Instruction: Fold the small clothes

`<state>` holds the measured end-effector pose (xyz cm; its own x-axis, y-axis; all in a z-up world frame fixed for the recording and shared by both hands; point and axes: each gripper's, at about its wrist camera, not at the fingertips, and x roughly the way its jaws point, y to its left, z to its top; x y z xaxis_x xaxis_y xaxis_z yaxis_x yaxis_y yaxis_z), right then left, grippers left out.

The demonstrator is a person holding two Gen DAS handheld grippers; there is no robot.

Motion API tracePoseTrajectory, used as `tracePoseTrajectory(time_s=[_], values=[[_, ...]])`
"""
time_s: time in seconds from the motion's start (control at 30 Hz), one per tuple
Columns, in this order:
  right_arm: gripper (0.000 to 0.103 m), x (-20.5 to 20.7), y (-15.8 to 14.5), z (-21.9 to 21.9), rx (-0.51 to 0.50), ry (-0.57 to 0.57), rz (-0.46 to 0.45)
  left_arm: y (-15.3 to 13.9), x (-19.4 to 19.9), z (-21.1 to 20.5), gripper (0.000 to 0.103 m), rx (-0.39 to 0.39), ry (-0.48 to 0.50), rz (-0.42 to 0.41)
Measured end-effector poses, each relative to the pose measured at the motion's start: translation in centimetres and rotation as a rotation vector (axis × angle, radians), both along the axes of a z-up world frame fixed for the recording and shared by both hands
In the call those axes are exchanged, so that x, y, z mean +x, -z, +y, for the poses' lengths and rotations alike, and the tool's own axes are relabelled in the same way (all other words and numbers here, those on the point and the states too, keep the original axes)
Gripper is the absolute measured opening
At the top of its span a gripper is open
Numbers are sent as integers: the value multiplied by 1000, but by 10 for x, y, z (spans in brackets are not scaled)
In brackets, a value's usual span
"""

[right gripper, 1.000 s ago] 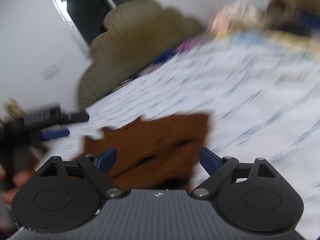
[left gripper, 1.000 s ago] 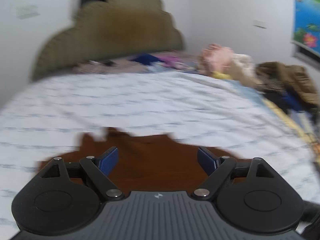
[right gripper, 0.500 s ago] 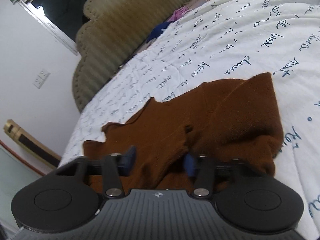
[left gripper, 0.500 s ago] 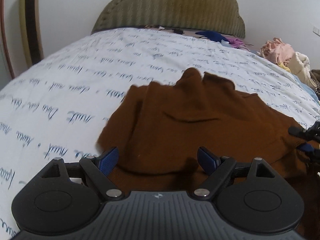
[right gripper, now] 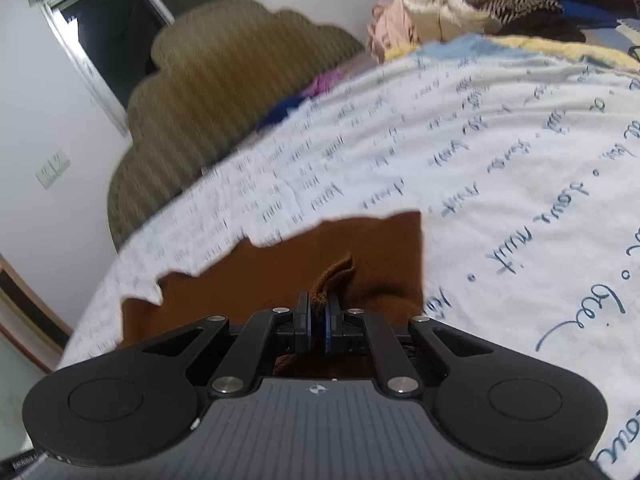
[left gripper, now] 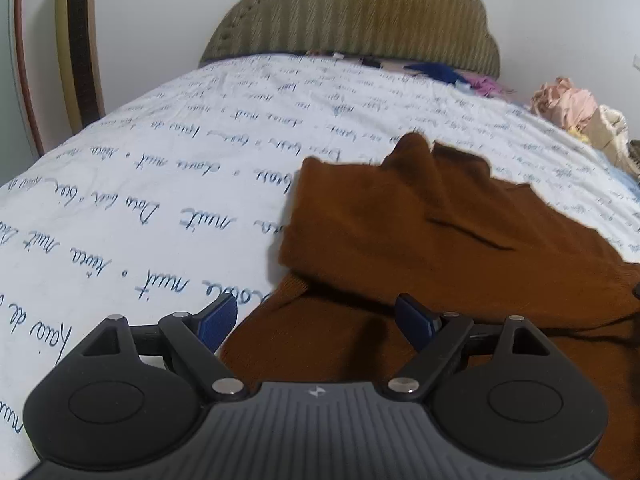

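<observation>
Now that the right gripper (right gripper: 317, 326) has clamped down, a ridge of the brown garment (right gripper: 360, 256) is pinched between its blue pads, where half a second ago those jaws were only closing in on the cloth! The garment lies rumpled on the bed sheet (left gripper: 160, 184), stretching ahead of both grippers. The left gripper (left gripper: 316, 320) is spread wide and holding nothing, its near hem just under and ahead of the fingertips; it has pushed in closer over the fabric. So one corner is secured, and I'd judge the left needs its own grip before any fold can be carried over.
</observation>
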<state>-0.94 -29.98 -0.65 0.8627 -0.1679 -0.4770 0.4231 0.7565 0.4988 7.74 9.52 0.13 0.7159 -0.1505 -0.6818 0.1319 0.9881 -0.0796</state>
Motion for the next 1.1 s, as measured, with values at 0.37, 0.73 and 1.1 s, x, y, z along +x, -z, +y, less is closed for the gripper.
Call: tracePoseTrajectory(time_s=[0.37, 0.73, 1.1], values=[[29, -8, -13, 23, -182, -6, -9, 10, -6, 15, 86, 39, -26, 24], [68, -34, -21, 26, -146, -151, 17, 0, -29, 56, 86, -57, 72, 63], [75, -127, -6, 6, 9, -387, 143, 7, -78, 91, 86, -94, 330, 75]])
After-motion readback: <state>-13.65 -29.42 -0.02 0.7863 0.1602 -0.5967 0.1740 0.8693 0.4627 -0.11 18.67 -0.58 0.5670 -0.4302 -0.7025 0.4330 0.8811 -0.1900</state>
